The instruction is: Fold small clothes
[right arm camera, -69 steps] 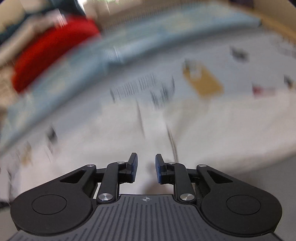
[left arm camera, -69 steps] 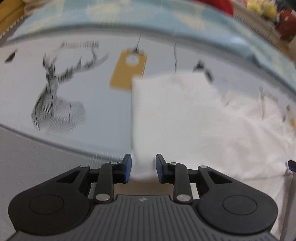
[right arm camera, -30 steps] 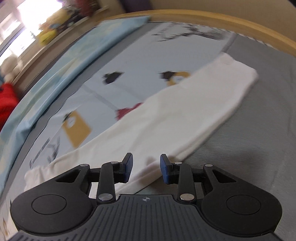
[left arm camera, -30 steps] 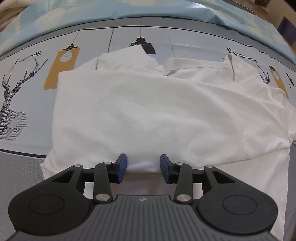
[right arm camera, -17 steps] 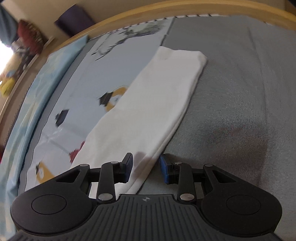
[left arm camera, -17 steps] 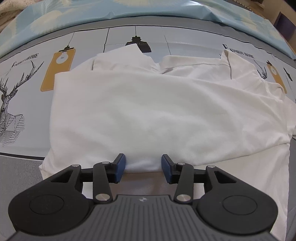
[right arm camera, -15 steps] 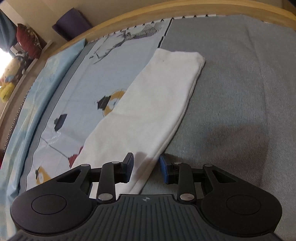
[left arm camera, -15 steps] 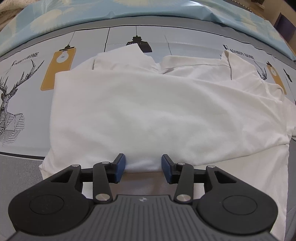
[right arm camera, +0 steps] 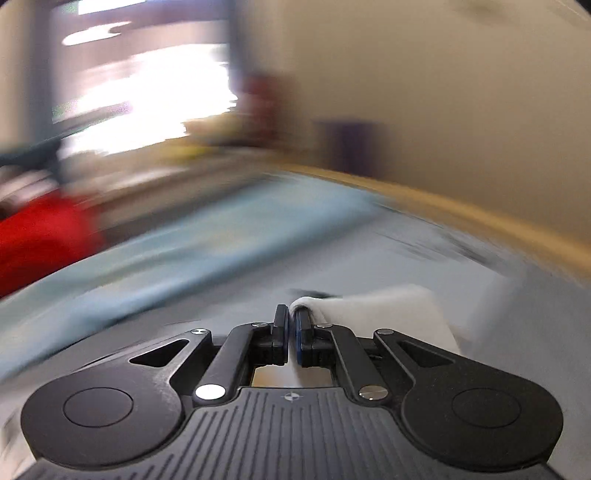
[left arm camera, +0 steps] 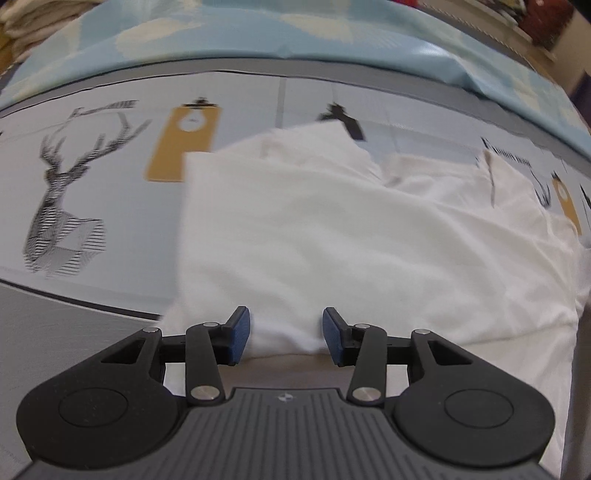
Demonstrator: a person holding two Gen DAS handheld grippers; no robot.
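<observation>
My left gripper [left arm camera: 282,334] hangs over the near edge of a white shirt [left arm camera: 351,236] spread on the bed, jaws apart, with a bunched fold of the cloth rising between the blue pads [left arm camera: 238,334]. The cloth looks close to both pads, but I cannot tell whether they press it. The shirt lies across the printed bed sheet [left arm camera: 110,184], its far edge reaching toward a lamp motif and its left edge just beside a mustard tag print [left arm camera: 183,147]; a line-drawn deer head [left arm camera: 61,206] sits well apart to the left. A pale blue quilt [left arm camera: 295,33] runs along the far edge of the bed, and a plain grey band of bedding [left arm camera: 74,325] lies at the near left.

My right gripper [right arm camera: 291,332] has just been closing and now has its jaws pressed together on a fold of the same white shirt [right arm camera: 388,314], which trails off to the right of the fingers. That view is heavily smeared: a wooden bed rail [right arm camera: 480,218] curves behind, something red [right arm camera: 40,236] shows at far left, and a bright window [right arm camera: 147,92] glares above.
</observation>
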